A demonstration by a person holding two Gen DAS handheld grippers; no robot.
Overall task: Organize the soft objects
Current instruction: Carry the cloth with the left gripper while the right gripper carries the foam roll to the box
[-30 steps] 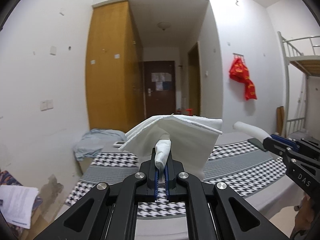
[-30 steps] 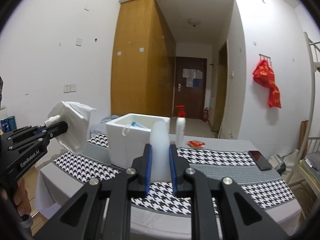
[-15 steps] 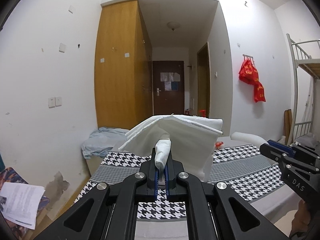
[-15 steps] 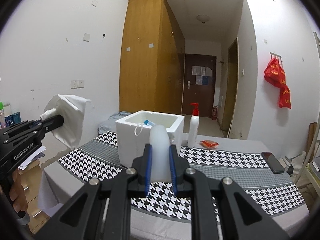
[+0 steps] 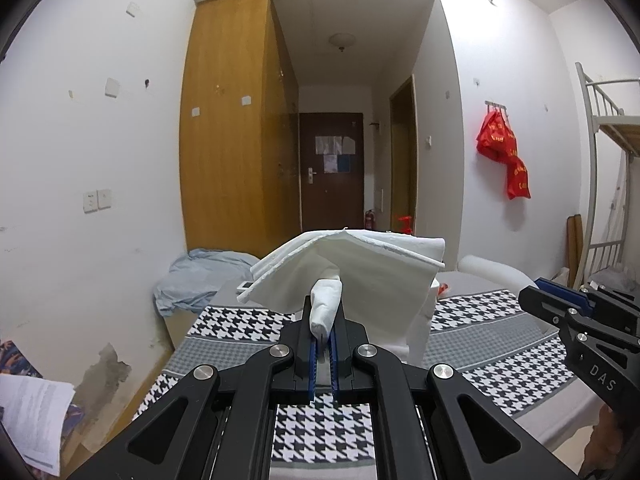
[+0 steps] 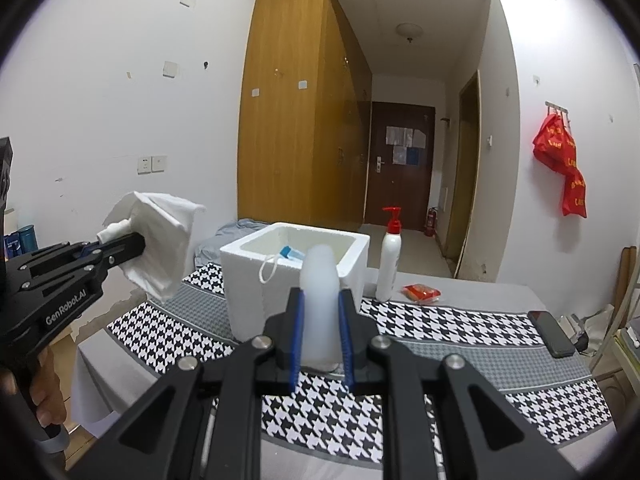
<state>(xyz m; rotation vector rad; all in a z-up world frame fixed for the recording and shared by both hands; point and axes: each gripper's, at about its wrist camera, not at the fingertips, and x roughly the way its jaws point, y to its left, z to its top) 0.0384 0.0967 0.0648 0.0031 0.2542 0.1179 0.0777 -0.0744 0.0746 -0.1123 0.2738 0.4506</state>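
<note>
From the left wrist view, our left gripper is clenched on a bunched corner of a folded white cloth, which hangs in the air above the houndstooth table cover. The cloth blocks most of what lies ahead, so the foam box is almost wholly hidden behind it. To place it well we judge we should carry it over the box opening, lower it until the loose folds are inside the walls, and only then let go. The right gripper shows at the right edge, holding a white foam piece whose far end the cloth hides.

From the right wrist view, our right gripper grips a translucent white foam roll upright between its blue pads, just in front of the white foam box. A face mask lies in the box, its ear loop hanging over the rim; the roll covers part of the interior, so we cannot tell what else is inside. Beside the box stand a pump bottle and a red packet; a phone lies well apart.
</note>
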